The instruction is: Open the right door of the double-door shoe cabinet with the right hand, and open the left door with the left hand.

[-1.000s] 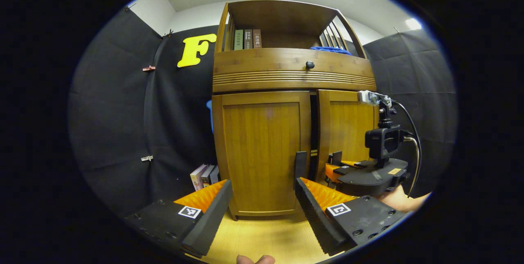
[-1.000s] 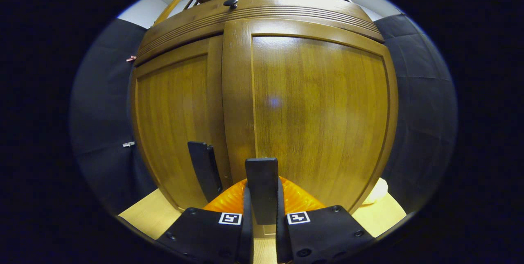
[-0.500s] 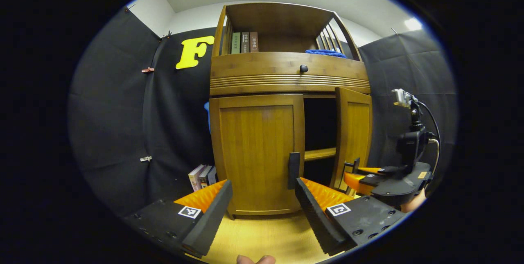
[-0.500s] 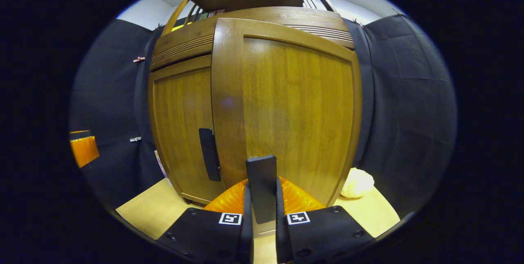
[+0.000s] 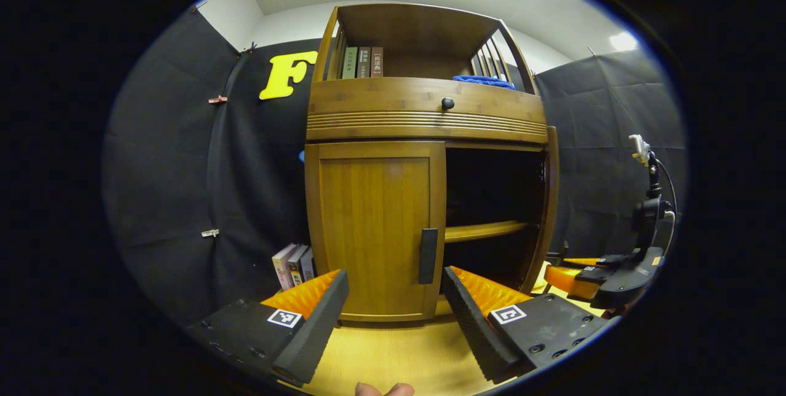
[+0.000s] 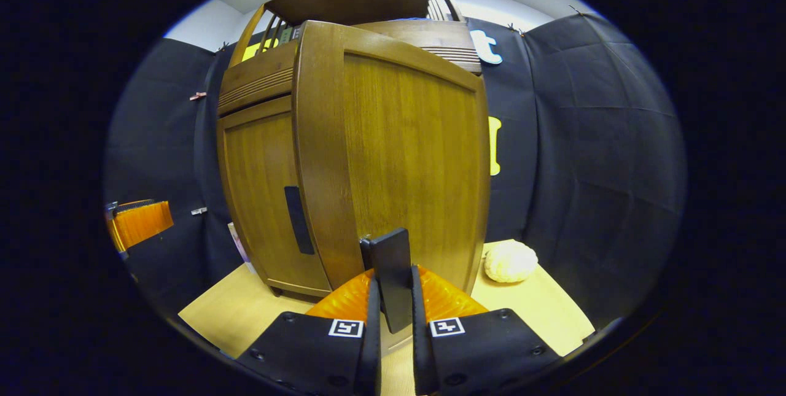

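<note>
Right gripper (image 6: 393, 298) clenched on the right door's handle (image 6: 388, 273) — let go, then bring your wide-open left gripper (image 5: 393, 298) squarely onto the left door's handle (image 5: 428, 255).

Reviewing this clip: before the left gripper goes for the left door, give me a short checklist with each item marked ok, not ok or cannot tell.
1. Right door swung wide open: ok.
2. Right gripper shut on right door handle: ok.
3. Left door closed, to be opened: ok.
4. Left door handle unobstructed: ok.
5. Left gripper open wide enough for the handle: ok.
6. Left gripper lined up with the handle: not ok, short of the door.
</note>
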Motion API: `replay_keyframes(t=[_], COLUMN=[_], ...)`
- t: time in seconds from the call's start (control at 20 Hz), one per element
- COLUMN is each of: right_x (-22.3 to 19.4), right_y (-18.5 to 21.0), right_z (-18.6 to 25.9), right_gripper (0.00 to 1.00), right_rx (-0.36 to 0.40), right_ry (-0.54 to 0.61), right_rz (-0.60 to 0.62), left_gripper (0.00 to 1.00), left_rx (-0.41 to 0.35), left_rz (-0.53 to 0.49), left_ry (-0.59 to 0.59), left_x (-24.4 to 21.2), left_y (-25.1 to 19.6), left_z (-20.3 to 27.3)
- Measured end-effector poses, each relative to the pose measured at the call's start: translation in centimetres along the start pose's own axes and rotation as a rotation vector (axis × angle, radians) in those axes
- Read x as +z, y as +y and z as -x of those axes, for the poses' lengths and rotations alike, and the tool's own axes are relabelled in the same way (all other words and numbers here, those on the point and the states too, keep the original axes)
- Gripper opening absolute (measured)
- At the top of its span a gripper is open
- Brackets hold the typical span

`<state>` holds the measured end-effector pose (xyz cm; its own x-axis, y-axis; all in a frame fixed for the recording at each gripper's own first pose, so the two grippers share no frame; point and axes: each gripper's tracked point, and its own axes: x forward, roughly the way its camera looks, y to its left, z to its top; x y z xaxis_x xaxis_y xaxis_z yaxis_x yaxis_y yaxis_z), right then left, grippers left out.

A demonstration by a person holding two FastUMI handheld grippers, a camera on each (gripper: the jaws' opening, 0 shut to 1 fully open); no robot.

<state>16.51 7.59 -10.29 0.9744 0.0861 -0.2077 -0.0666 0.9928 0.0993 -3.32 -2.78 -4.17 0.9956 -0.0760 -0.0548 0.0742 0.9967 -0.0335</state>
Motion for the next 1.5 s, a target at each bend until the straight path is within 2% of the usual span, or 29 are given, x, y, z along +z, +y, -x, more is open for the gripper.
replay_keyframes(t=[0.35,0.4,0.6,1.05,1.15,1.25,1.35,1.5], right_x=[0.6,0.6,1.3,1.7,2.3,1.8,1.6,2.2], right_y=[-0.2,-0.2,-0.4,-0.8,-0.8,-0.9,-1.9,-3.7], right_z=[0.2,0.2,0.2,0.4,1.1,0.9,0.5,0.3], right_gripper=[0.24,0.23,0.23,0.22,0.19,0.09,0.09,0.07], right_rx=[-0.009,-0.015,-0.034,-0.021,-0.012,-0.01,-0.029,-0.004], right_ry=[0.01,0.009,-0.002,0.003,0.01,0.008,0.002,0.01], right_rz=[-0.033,-0.03,-0.023,-0.051,-0.066,-0.061,-0.039,-0.091], left_gripper=[0.96,0.99,0.98,0.97,0.97,0.97,0.97,0.97], left_rx=[-0.037,-0.045,-0.062,-0.076,-0.07,-0.066,-0.062,-0.057], left_rz=[0.029,0.032,0.029,0.02,0.012,0.003,-0.004,-0.022], left_ry=[-0.007,-0.008,-0.007,-0.002,0.001,0.004,0.004,-0.007], left_x=[0.7,0.7,0.7,0.8,0.8,0.8,0.9,1.2], left_y=[-1.7,-2.0,-3.4,-7.7,-8.7,-9.9,-11.0,-12.4], left_z=[-2.0,-2.1,-2.7,-3.2,-3.3,-3.4,-3.6,-4.0])
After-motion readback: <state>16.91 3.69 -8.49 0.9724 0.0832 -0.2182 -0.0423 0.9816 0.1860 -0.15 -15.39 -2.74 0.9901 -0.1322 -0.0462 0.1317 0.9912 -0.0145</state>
